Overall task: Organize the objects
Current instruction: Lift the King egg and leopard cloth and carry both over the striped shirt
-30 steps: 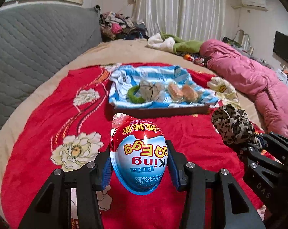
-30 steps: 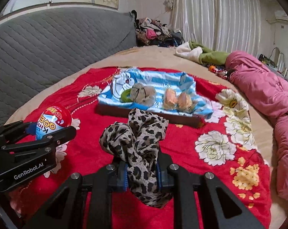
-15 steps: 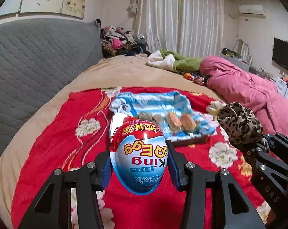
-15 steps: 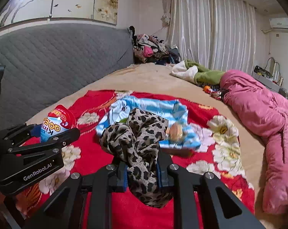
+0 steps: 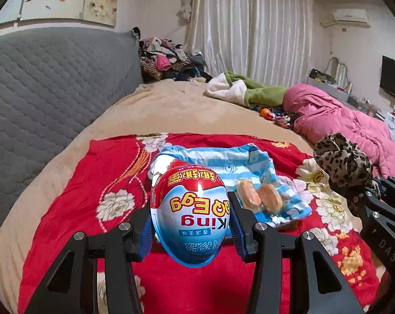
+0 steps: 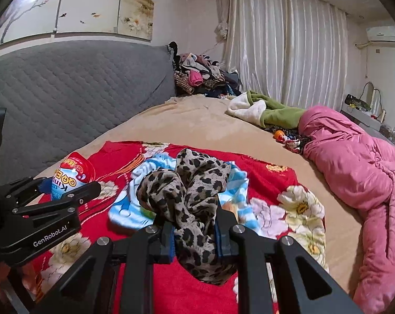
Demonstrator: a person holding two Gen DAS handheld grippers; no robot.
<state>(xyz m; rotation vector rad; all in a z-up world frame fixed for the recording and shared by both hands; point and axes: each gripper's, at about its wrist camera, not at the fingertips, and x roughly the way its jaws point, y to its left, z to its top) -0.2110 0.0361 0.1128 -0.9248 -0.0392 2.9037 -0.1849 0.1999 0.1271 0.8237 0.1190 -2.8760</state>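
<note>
My left gripper (image 5: 189,233) is shut on a red, white and blue toy egg (image 5: 189,217), held upside down above the red floral blanket (image 5: 79,204). The egg also shows in the right wrist view (image 6: 71,180). My right gripper (image 6: 194,235) is shut on a leopard-print scrunchie (image 6: 189,191), which also shows at the right of the left wrist view (image 5: 341,159). Ahead lies a tray covered with a blue striped cloth (image 5: 236,164) holding two wrapped orange snacks (image 5: 260,196). Both grippers are raised well above the tray.
A grey quilted headboard (image 5: 40,91) runs along the left. A pink quilt (image 6: 359,167) lies at the right, a green and white garment (image 6: 265,110) and a pile of clothes (image 6: 202,76) at the back. Small toys (image 5: 273,115) lie beside the quilt.
Both grippers have risen and tilted up while holding their objects. The tray now sits lower and farther below; more of the room and curtains shows.
</note>
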